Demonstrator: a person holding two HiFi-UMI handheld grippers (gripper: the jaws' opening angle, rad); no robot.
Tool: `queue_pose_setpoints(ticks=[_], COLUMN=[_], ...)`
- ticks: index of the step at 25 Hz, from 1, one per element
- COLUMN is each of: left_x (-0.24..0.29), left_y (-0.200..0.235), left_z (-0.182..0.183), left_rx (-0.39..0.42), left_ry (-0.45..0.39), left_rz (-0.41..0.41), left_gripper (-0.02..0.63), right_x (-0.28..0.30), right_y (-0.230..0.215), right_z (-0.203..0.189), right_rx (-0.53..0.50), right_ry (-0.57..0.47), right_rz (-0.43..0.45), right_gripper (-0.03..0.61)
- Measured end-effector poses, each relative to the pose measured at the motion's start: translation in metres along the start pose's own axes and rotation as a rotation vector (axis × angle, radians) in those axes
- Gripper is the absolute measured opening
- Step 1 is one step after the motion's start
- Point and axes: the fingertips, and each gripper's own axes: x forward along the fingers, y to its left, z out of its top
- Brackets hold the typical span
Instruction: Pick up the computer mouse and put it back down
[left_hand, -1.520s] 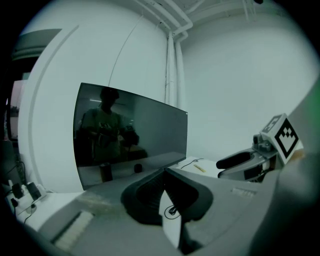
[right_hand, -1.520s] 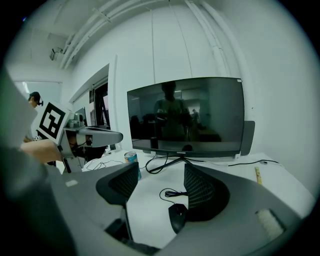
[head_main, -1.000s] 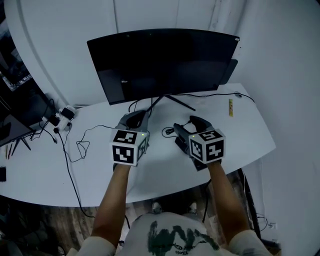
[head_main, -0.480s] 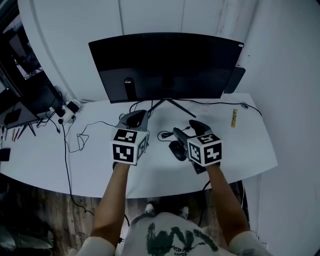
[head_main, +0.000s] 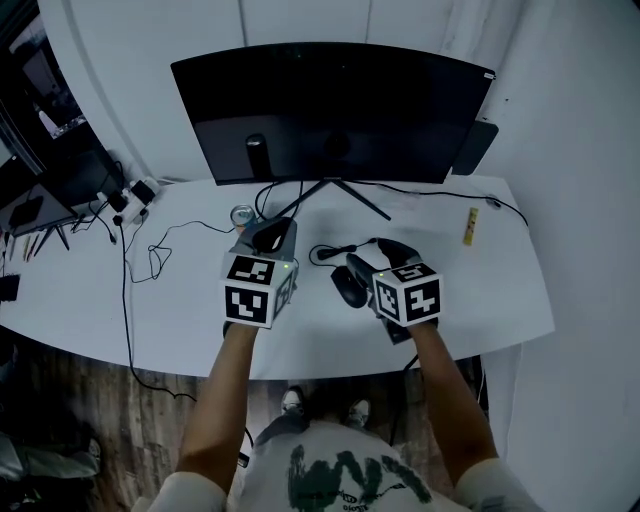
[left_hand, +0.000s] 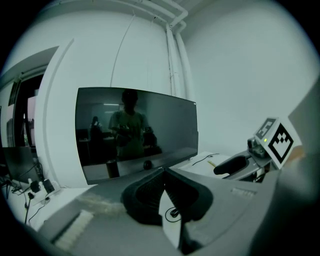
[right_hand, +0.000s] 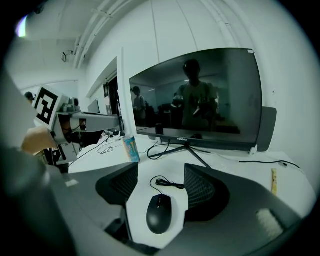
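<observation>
right gripper view showed the computer mouse (right_hand: 159, 214) lying flat on the white counter (right_hand: 225, 167), in the gap between the two jaws of the right hand-held gripper (right_hand: 161, 175). those jaws stood wide apart and released, with neither ribbed pad touching the mouse. the mouse sat nearer the camera than the jaw tips, and its cord (right_hand: 167, 183) ran forward from its nose into a small loose coil on the counter. head view put the same mouse (head_main: 348, 287) just beside the right hand-held gripper (head_main: 378, 258), near the middle of the counter (head_main: 150, 320) and in front of the monitor's stand. the left hand-held gripper (head_main: 268, 238) hung just above the counter to the left, well apart from the mouse. left gripper view showed its tips (left_hand: 162, 172) clenched together with nothing held, only a wedge of bare counter showing below them. a small can (head_main: 241, 215) stood just beyond the left hand-held gripper. behind everything a wide dark monitor (head_main: 330, 110) stood switched off, its screen reflecting the person. a slim yellow object (head_main: 471, 225) lay near the right end of the counter, and loose cables trailed over the left end.
</observation>
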Motion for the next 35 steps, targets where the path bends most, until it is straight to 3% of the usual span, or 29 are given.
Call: queue_pose_setpoints(ticks=[14, 30, 35], left_x=[0.001, 0.012, 0.009], left_y=[-0.003, -0.01, -0.006], left_z=[-0.049, -0.065, -0.075], left_rx=[-0.044, -0.054, -0.054], left_ry=[0.055, 0.078, 0.119], left_rz=[0.0, -0.016, -0.016], left_gripper=[0.003, 0.003, 0.003], right_x=[0.049, 0.086, 0.095], right_y=[0.006, -0.003, -0.003], right_z=[-0.083, -0.133, -0.145], right_rx=[0.004, 0.005, 0.001], right_ry=[0.19, 0.358, 0.41], right_rz=[0.042, 0.035, 0.022], right_gripper=[0.316, 0.359, 0.364])
